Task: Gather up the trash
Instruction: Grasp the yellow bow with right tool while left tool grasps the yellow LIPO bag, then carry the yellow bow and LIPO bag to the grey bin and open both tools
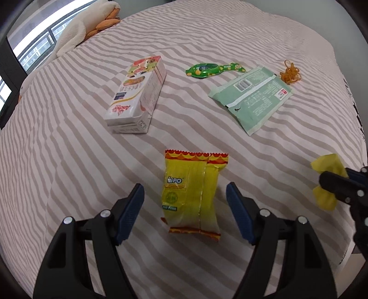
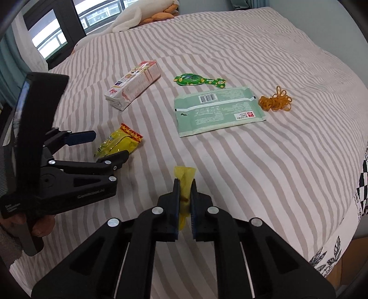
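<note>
A yellow snack wrapper [image 1: 192, 193] lies on the striped bed between the jaws of my open left gripper [image 1: 185, 195], which straddles it without touching; both show in the right wrist view, wrapper [image 2: 119, 143] and left gripper [image 2: 108, 147]. My right gripper [image 2: 184, 186] is shut on a small yellow wrapper [image 2: 185, 178], held above the bed; it shows at the left wrist view's right edge [image 1: 327, 165]. A white-pink carton [image 1: 135, 96], a green packet [image 1: 251, 96], a green spotted wrapper [image 1: 214, 69] and orange rubber bands [image 1: 290, 71] lie farther back.
The striped bedspread [image 2: 264, 172] covers the whole surface. A white plush toy [image 2: 135, 16] lies at the far left by the window. The bed's right edge [image 2: 358, 207] drops off beside a black-and-white patterned cloth.
</note>
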